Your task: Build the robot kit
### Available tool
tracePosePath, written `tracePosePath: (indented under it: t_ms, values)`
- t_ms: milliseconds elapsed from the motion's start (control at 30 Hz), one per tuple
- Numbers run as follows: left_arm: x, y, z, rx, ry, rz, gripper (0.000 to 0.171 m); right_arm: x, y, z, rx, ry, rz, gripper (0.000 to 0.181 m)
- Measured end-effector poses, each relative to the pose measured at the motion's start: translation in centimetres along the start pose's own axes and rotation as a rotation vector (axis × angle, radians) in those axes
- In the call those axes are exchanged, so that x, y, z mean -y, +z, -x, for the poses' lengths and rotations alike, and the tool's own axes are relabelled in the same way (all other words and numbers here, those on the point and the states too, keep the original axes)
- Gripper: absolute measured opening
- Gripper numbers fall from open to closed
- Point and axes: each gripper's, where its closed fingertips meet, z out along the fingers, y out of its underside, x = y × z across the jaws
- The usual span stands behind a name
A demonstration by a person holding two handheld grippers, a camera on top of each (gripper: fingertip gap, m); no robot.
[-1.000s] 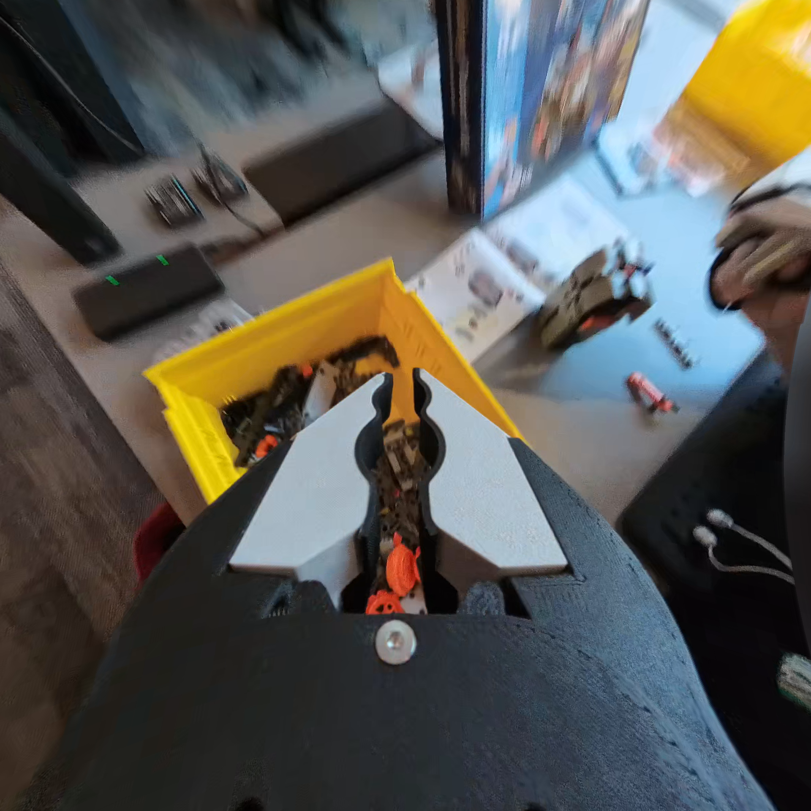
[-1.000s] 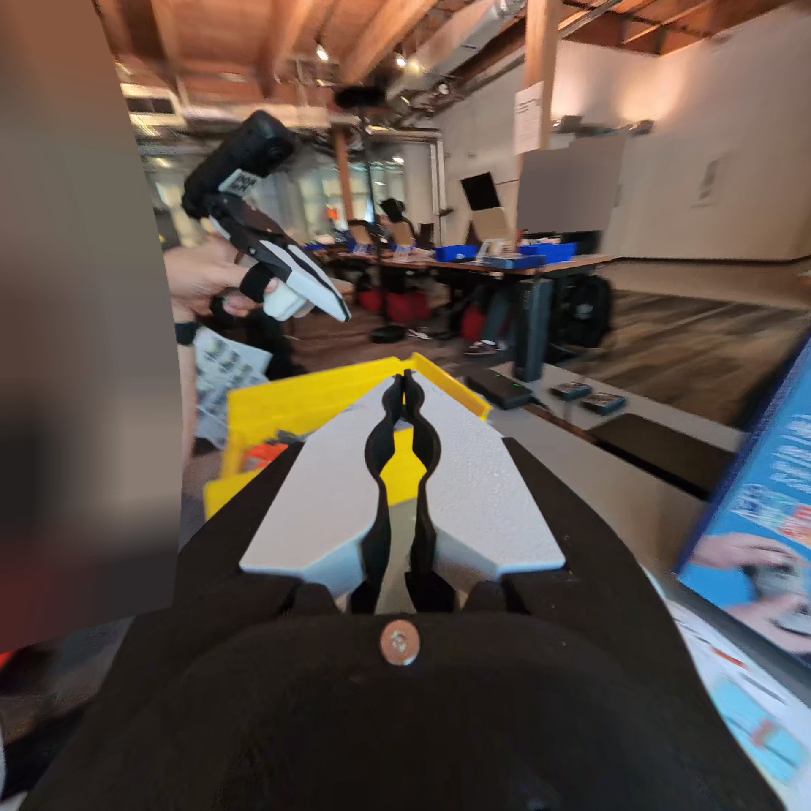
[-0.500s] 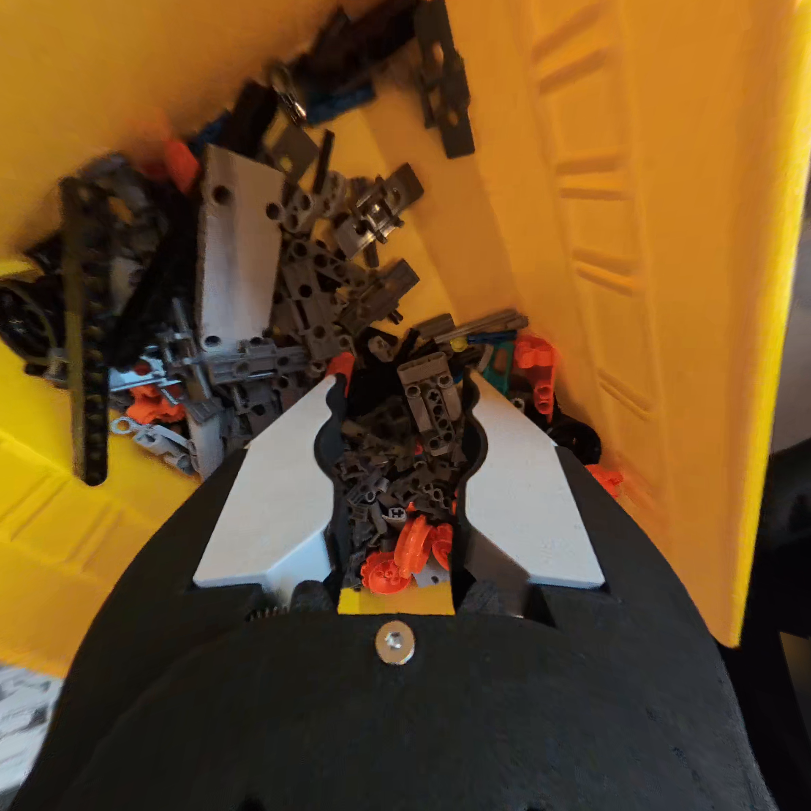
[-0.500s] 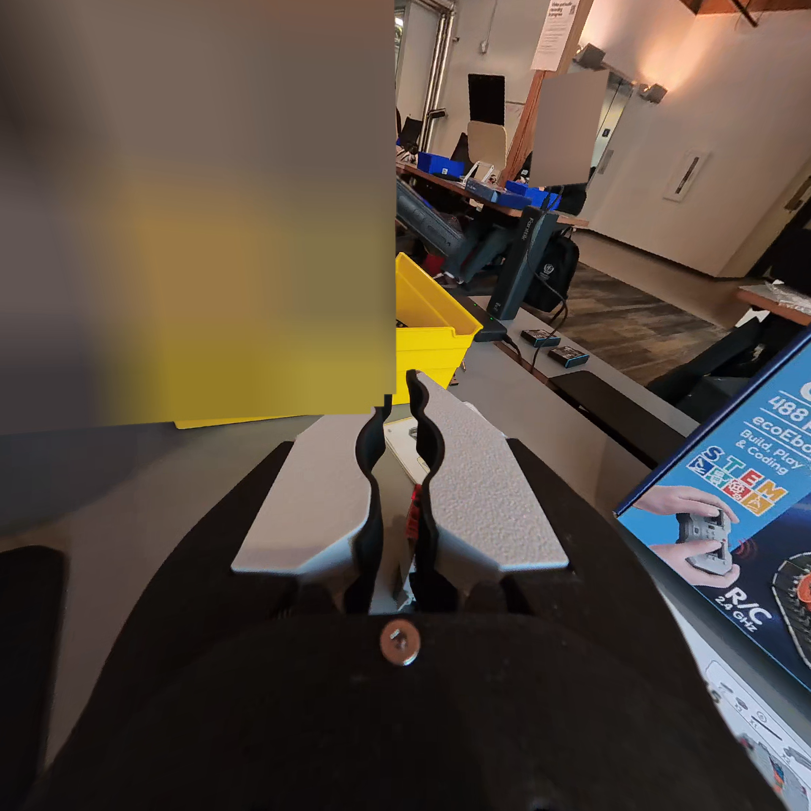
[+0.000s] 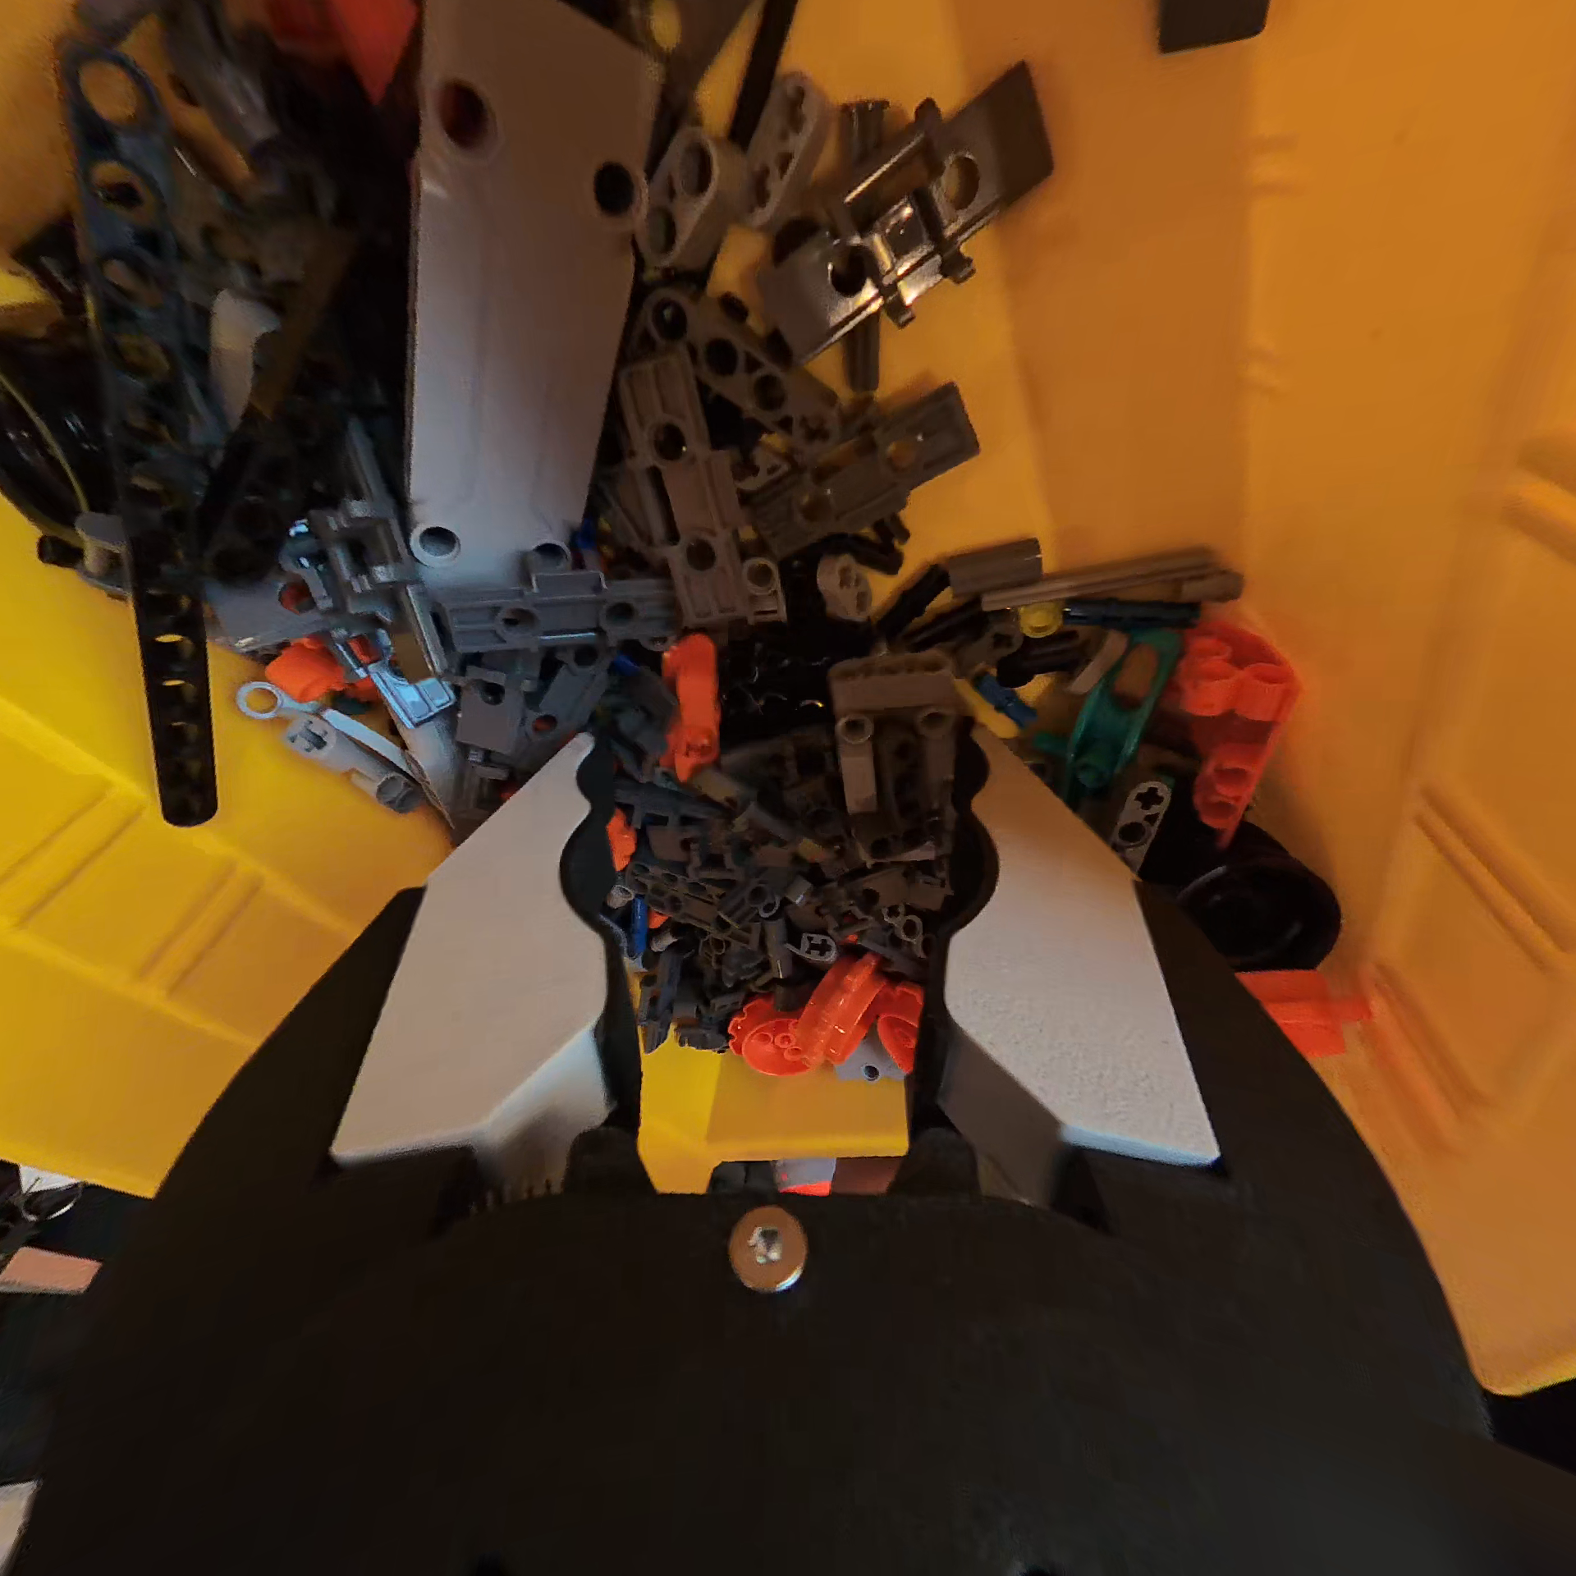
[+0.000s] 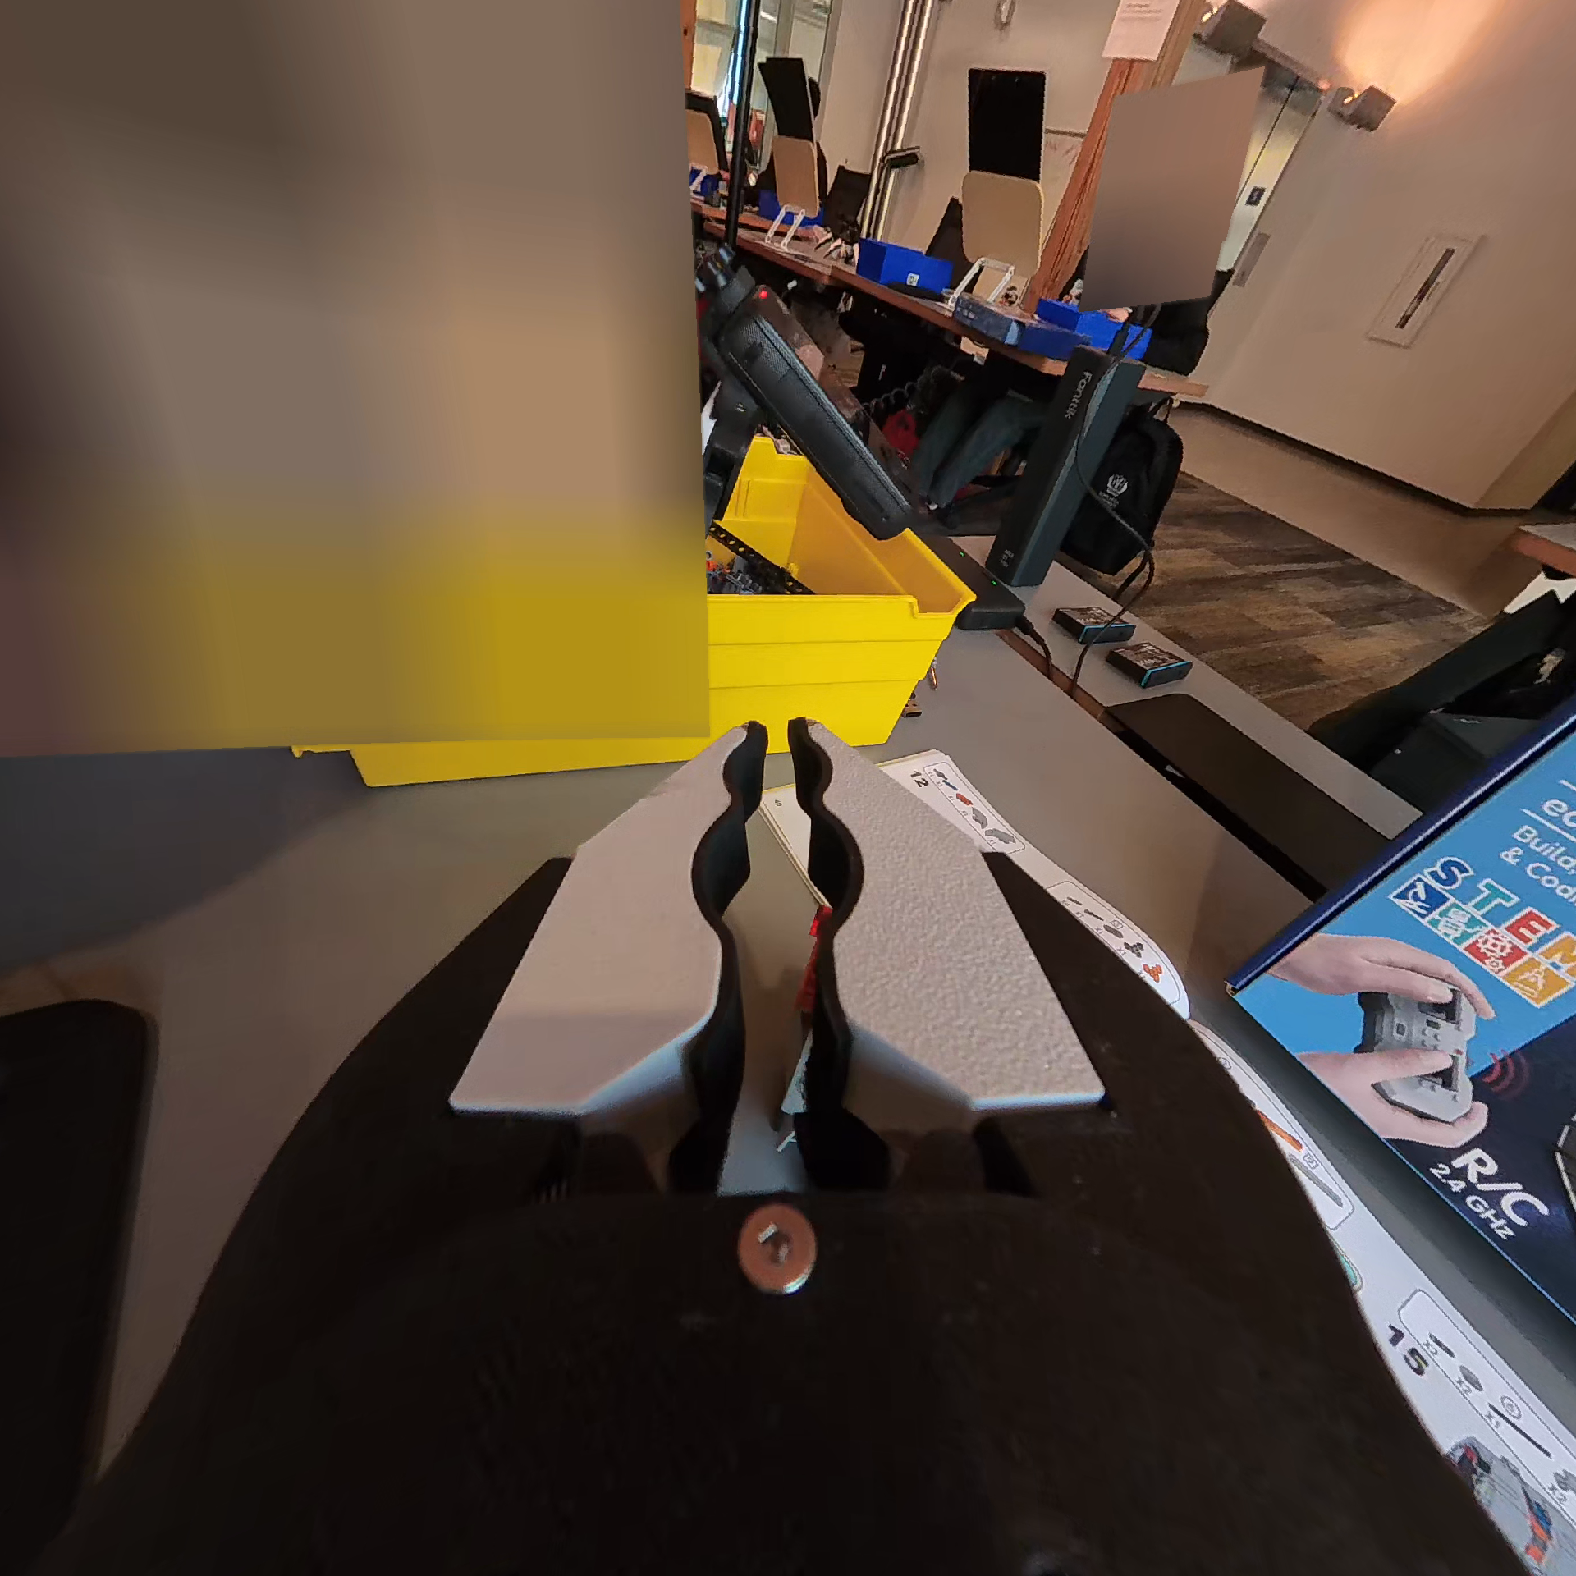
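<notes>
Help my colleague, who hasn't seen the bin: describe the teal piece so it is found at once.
Look inside the yellow bin, at the corner right of the open left gripper. The teal piece lies beside the orange beam, the only green-blue part among grey, black and orange ones.

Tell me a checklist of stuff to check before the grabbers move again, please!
1. Left gripper open wide enough: ok, jaws spread.
2. Left gripper inside the yellow bin, over the pile of building pieces: ok.
3. Left gripper empty: ok, nothing pinched.
4. One piece singled out: not ok, small pieces lie tangled between the fingers.
5. Right gripper out of the bin: ok, it hangs over the instruction booklet on the grey table.
6. Right gripper empty: cannot tell, jaws nearly closed with something red between them.
</notes>
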Motion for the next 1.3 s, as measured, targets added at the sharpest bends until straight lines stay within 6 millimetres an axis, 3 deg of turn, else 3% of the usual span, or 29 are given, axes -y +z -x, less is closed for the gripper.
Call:
tracePosePath:
  t_ms: [67, 167, 233, 300, 433, 567, 667, 800, 867, 933, 1033, 1200, 1300]
  values:
    - [0.0, 0.0, -0.2, -0.032, 0.01, 0.001, 0.072, 0.1, -0.1, 0.0, 0.002, -0.001, 0.001, 0.005]
    - [-0.3, 0.0, -0.2, -0.044, 0.049, 0.018, 0.033, 0.8, -0.4, 0.1, 0.007, -0.004, -0.021, 0.005]
    - [-0.6, 0.0, 0.0, -0.043, 0.077, 0.024, 0.029, 1.5, -0.5, 0.9, 0.041, 0.008, -0.054, 0.005]
    - [-0.7, -0.4, 0.2, -0.049, 0.087, 0.007, 0.012, 2.1, -0.4, 2.2, 0.092, 0.038, -0.08, 0.005]
    - [-0.1, -1.9, 1.2, -0.053, 0.067, -0.09, 0.011, 2.2, 0.7, 6.0, 0.212, 0.101, -0.103, 0.004]
    - [1.3, -3.7, 2.1, -0.057, 0.043, -0.224, 0.011, -0.2, 2.1, 9.1, 0.262, -0.007, -0.022, 0.005]
    - [3.6, -5.8, 2.6, -0.07, 0.011, -0.391, 0.012, -1.4, 2.7, 9.9, 0.267, -0.091, 0.03, 0.005]
    - [7.5, -9.1, 3.4, -0.089, -0.064, -0.668, 0.012, -1.2, 2.6, 10.0, 0.297, -0.036, 0.018, 0.005]
    - [8.0, -9.6, 3.0, -0.17, -0.113, -0.708, 0.037, -1.2, 2.5, 9.4, 0.287, -0.013, 0.015, 0.004]
    - [6.8, -8.5, 2.2, -0.234, -0.119, -0.619, 0.048, -1.2, 2.4, 9.1, 0.282, 0.006, 0.01, 0.004]
    - [4.0, -6.2, 2.4, -0.187, -0.116, -0.438, 0.054, -1.1, 2.4, 9.0, 0.282, 0.011, 0.006, 0.004]
    - [-0.9, -2.9, 1.8, -0.197, -0.141, -0.158, 0.052, -1.6, 2.5, 9.4, 0.284, -0.035, 0.033, 0.004]
    - [-1.4, -1.7, 0.7, -0.246, -0.136, -0.072, 0.042, -1.6, 2.5, 9.5, 0.289, -0.045, 0.035, 0.004]
